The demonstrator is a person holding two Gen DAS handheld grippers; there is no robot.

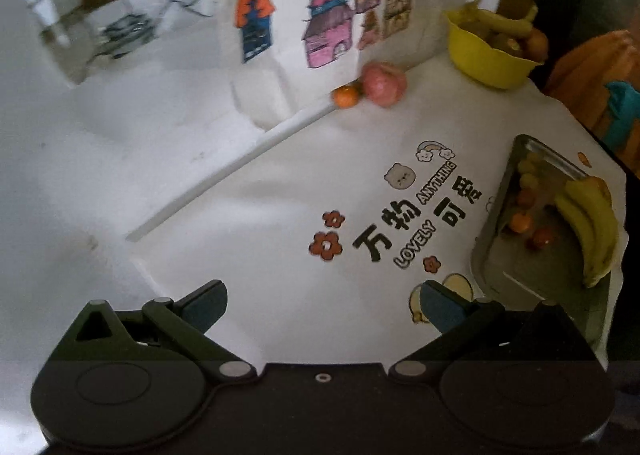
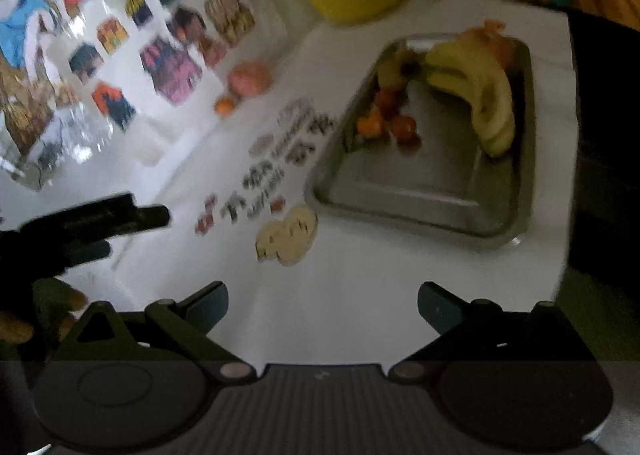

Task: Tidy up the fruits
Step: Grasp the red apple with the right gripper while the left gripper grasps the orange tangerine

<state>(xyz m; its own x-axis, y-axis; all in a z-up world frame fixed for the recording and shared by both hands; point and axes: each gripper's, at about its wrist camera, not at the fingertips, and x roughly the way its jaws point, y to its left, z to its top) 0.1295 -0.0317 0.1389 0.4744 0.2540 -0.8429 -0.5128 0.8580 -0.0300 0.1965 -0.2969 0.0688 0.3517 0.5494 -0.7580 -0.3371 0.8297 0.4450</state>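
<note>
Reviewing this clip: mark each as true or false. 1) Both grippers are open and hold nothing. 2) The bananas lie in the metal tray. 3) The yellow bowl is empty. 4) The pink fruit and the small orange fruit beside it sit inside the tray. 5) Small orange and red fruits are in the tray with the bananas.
1) True: the left gripper and right gripper are open with nothing between the fingers.
2) True: the bananas lie in the metal tray.
3) False: the yellow bowl holds fruit.
4) False: the pink fruit and small orange fruit sit on the table, by the decorated wall.
5) True: small fruits are there.
</note>
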